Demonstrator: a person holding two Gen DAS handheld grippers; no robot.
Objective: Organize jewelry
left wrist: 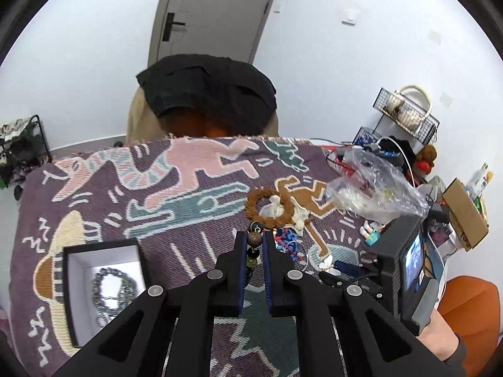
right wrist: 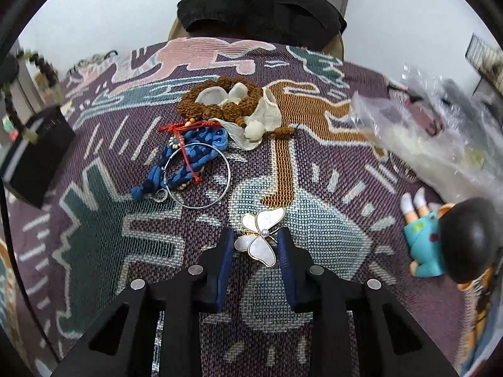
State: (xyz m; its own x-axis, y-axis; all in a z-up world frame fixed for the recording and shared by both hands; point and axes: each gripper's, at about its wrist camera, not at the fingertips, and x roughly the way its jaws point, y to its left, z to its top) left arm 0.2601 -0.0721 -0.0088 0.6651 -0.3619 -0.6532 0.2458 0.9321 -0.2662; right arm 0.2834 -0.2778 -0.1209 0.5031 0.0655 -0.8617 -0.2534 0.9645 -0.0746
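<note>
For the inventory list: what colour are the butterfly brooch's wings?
Pearly white with gold edging on the butterfly brooch; right wrist view shows it best.

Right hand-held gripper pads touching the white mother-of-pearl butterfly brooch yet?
Cannot tell. In the right wrist view the butterfly brooch sits between the right hand-held gripper pads; one wingtip looks against the right pad, the left shows a gap.

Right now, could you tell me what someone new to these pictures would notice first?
Probably the white butterfly brooch, lying on the bright patterned blanket between the jaws of the right gripper. Next, the beaded strand clamped in the left gripper, lifted above the blanket. To its left sits an open box with a green bead bracelet inside, and beyond lies a tangle of a brown bead bracelet, blue cord and wire bangle.
</note>
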